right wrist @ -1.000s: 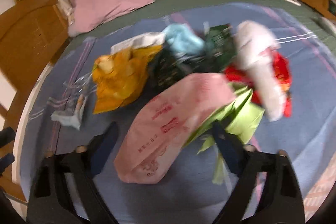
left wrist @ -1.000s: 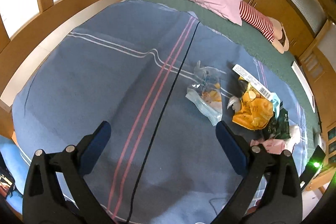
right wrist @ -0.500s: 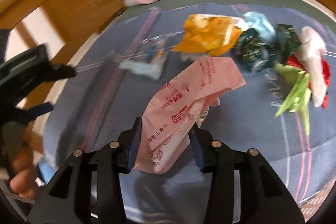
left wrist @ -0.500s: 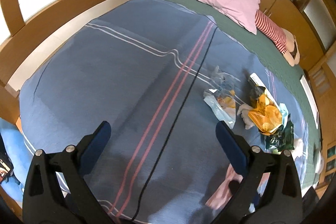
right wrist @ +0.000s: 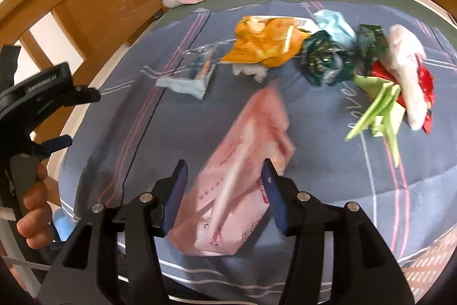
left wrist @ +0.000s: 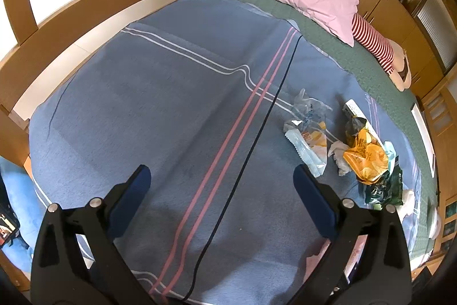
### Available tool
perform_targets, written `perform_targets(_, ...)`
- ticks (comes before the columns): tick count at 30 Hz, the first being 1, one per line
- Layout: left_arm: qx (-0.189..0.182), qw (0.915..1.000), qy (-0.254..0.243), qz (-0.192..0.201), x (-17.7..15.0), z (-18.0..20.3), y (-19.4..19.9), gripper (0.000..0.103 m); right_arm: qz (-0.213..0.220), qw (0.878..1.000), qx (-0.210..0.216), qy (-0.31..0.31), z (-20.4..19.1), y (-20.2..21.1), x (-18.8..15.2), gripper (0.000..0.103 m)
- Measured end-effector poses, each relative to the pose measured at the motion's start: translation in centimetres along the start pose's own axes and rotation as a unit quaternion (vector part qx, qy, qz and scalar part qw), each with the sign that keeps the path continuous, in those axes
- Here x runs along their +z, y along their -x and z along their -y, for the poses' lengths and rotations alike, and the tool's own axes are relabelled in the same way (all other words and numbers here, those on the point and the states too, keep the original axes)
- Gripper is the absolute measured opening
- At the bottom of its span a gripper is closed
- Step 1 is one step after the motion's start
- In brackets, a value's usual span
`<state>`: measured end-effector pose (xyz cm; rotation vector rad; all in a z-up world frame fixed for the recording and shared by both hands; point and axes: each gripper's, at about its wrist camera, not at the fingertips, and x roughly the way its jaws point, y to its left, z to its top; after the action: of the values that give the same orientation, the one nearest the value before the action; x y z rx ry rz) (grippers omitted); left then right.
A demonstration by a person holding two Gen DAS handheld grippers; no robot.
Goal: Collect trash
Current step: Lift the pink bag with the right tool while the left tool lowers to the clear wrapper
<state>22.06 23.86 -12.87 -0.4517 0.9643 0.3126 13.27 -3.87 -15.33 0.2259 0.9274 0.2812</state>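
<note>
step: right gripper letting go of the pink bag, low middle; fingers opening around it.
left gripper: fingers spread, empty.
next: reach for the orange bag, top middle.

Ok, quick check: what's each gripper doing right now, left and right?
Left gripper: open, nothing between its fingers.
Right gripper: jaws opening, the crumpled pink plastic wrapper between them.

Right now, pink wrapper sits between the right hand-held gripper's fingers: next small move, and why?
Probably let the right hand-held gripper finish opening and back off. Its jaws are opening, the pink wrapper lies blurred between them near the blanket's front edge, and the pads no longer seem to press it. Then reach for the orange bag.
</note>
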Motion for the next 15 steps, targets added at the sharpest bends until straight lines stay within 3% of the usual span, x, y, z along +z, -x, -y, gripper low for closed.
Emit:
perform_targets(9,-0.010,0.9998,-0.009,-0.013,-0.1,0.1,-0.3,0.099,0.033,0.999,-0.020,-0.007,1.2,2.2,-0.4,0.060)
perform_targets(13,-0.042,0.9972,-0.045,-0.043,-0.7,1.5,-1.0,0.099,0.051,0.997,-0.065,0.004,1.5,3.0,-0.3,0.060)
perform_targets(15,-0.047,0.9953,-0.069,-0.049,-1.1,2.5,-1.2,0.099,0.049,0.997,-0.066,-0.004,2.1,3.0,-0.2,0.060)
